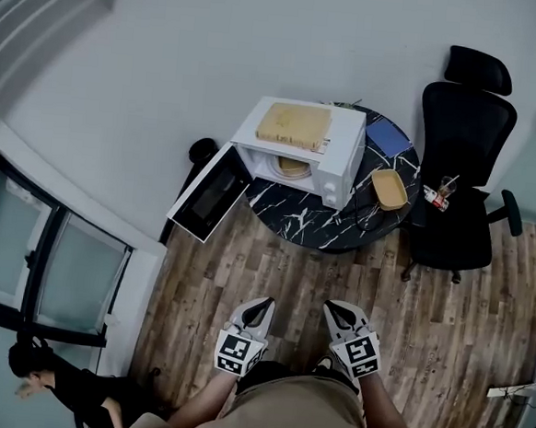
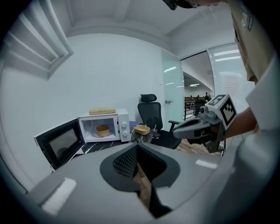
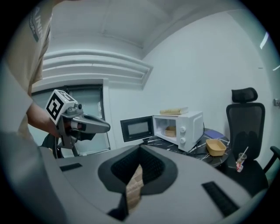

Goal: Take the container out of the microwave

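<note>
Wood-plank flooring (image 1: 272,273) is running under a round, dark marbled worktop (image 1: 295,218) that is standing against a pale wall. I am holding both grippers low, well apart from the worktop and pointing toward it. My left gripper (image 1: 263,306) is showing its jaws clenched tip to tip, with nothing between them. Moving right across the worktop, the microwave's door (image 1: 210,193) is hanging wide open to the left. The white microwave (image 1: 344,164) is sitting with a flat tan board (image 1: 294,125) lying on its roof. The container (image 1: 292,167) is sitting inside the open cavity, untouched. My right gripper (image 1: 334,312) is likewise clenched and empty, level with the left one. Farther right, a second tan tray (image 1: 389,188) is resting on the worktop just beside the microwave. A black office chair (image 1: 462,150) is standing at the worktop's right edge, with a cup (image 1: 446,187) on its seat.
</note>
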{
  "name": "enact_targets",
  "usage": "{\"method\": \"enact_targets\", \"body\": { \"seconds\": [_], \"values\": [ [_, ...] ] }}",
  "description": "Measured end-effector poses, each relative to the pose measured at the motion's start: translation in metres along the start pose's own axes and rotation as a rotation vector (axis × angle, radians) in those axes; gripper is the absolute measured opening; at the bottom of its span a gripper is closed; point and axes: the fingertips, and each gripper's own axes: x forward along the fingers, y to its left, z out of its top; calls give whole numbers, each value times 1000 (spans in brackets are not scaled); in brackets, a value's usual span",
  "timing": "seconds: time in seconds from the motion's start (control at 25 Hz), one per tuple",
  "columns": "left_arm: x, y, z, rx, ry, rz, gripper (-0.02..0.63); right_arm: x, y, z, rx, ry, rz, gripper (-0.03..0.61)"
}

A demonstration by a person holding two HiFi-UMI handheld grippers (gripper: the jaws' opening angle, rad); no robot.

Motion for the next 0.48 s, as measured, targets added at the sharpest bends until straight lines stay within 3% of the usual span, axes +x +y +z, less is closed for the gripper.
{"method": "enact_targets", "body": {
  "seconds": [0.2, 0.48],
  "values": [
    [10, 8, 4, 2, 19, -6, -3, 16, -7, -1, 39, 19, 20, 6],
    [30, 40, -17, -33, 49, -65, -3, 56, -12, -2, 16, 57, 12, 6]
  ]
}}
